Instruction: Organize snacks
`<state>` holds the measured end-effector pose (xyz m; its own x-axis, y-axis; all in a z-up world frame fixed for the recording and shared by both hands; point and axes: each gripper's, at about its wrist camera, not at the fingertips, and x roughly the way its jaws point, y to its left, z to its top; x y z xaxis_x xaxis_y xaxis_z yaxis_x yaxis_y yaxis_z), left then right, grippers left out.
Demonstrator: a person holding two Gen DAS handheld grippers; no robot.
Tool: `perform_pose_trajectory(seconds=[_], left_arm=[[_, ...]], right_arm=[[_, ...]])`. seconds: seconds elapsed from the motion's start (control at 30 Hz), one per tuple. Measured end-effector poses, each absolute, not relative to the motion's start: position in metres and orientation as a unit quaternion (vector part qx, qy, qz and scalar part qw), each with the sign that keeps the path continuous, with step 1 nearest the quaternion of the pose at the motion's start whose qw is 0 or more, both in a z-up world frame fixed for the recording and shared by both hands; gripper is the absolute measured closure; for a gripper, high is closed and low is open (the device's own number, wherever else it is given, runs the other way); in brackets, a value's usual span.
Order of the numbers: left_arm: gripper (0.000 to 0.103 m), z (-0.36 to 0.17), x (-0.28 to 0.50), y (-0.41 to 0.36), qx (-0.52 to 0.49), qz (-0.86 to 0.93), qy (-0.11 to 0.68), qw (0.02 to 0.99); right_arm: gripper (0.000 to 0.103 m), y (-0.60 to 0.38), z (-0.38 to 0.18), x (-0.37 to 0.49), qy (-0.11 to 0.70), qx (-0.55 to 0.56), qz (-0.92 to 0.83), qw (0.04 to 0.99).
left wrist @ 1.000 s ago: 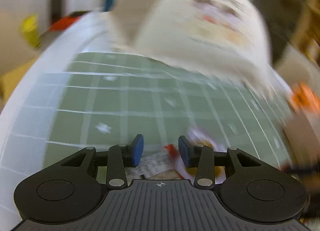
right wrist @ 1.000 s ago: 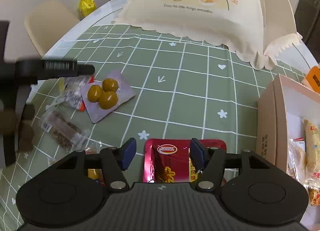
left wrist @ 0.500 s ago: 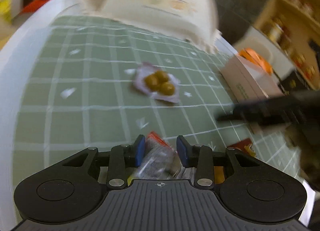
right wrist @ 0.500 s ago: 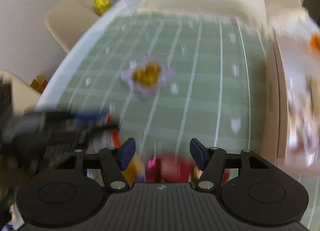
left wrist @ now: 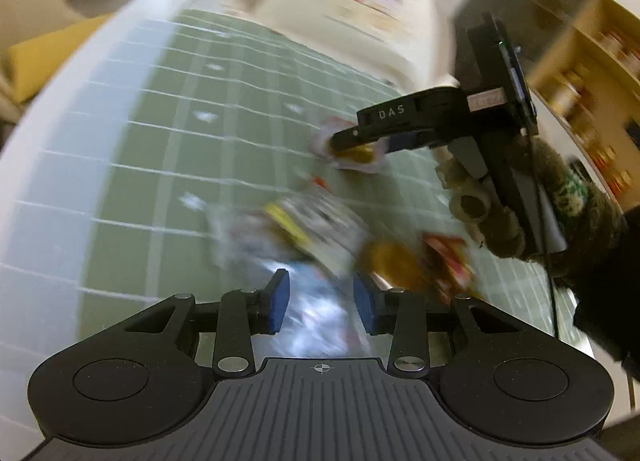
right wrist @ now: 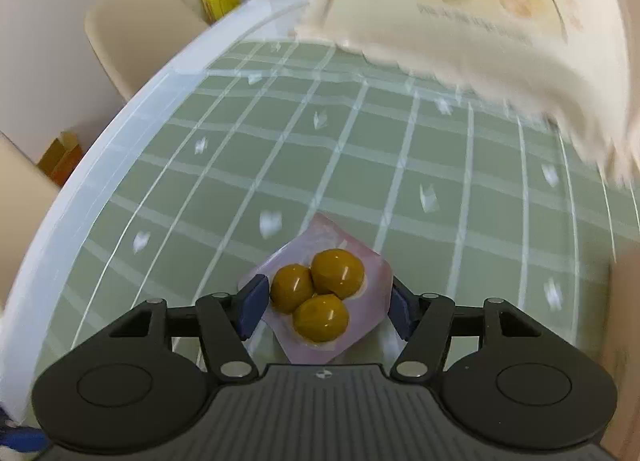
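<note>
The right tongs (right wrist: 323,311) sit low over the surface (right wrist: 360,165), their blue pads apart on either side of the pack (right wrist: 320,297), a pale pink pouch with three brown-yellow balls sealed in it. The pads look close to the pouch edges, but whether they touch cannot be told. Beyond the pack lies bare green check cloth, then the cream cover (right wrist: 472,21) at the far edge.

The left tongs (left wrist: 322,301) are also apart and grip nothing. Just ahead of them lies a blurred heap of wrappers (left wrist: 304,229), with a gold piece (left wrist: 390,265) and a red wrapper (left wrist: 448,261) to its right. Farther off, the right tongs appear from the side, over the pink pack.

To do this step well, the right tongs should probably close on the pouch film at its flat edges rather than across the balls, which would likely roll or squirt out. A slow squeeze, then a straight lift, should keep the pack level. The box it belongs in is barely visible at the right edge, so the carry will need a turn that way.

Half a second ago the right view was smeared and the pack lay well ahead; now it lies between the pads. The left view has swung toward the heap.
</note>
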<state>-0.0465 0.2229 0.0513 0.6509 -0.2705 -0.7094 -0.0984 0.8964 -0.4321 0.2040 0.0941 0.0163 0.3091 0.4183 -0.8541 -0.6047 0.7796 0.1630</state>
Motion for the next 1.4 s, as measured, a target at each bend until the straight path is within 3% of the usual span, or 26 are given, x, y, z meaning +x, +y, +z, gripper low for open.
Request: perform_pose_trajectory(seconds=[0.03, 0.27, 0.4, 0.47, 0.53, 0.73, 1.0, 1.4], left_arm=[[0.063, 0.052, -0.047, 0.215, -0.211, -0.060, 0.413, 0.884], [0.063, 0.065, -0.009, 0.177, -0.183, -0.090, 0.394, 0.896], [0.063, 0.066, 0.013, 0.143, -0.157, -0.113, 0.401, 0.895], [0.063, 0.063, 0.017, 0.125, -0.148, -0.126, 0.408, 0.892], [0.063, 0.059, 0.016, 0.112, -0.148, -0.141, 0.414, 0.887], [0.063, 0.058, 0.004, 0.087, -0.144, -0.144, 0.430, 0.880], [0.063, 0.064, 0.009, 0.101, -0.121, -0.104, 0.437, 0.885], [0.063, 0.035, 0.094, 0.080, -0.052, -0.099, 0.432, 0.895]], right_arm=[[0.058, 0.081, 0.020, 0.194, 0.500, -0.084, 0.321, 0.800], [0.078, -0.018, 0.042, 0.119, 0.517, -0.061, 0.329, 0.788], [0.074, -0.085, 0.051, 0.089, 0.530, -0.045, 0.294, 0.794], [0.064, -0.114, 0.058, 0.080, 0.512, -0.050, 0.257, 0.818], [0.062, -0.139, 0.067, 0.079, 0.483, -0.049, 0.216, 0.847], [0.062, -0.187, 0.067, 0.117, 0.400, -0.008, 0.065, 0.914], [0.062, -0.172, 0.043, 0.117, 0.405, 0.062, 0.075, 0.909], [0.060, -0.208, 0.041, 0.078, 0.419, 0.113, 0.085, 0.897]])
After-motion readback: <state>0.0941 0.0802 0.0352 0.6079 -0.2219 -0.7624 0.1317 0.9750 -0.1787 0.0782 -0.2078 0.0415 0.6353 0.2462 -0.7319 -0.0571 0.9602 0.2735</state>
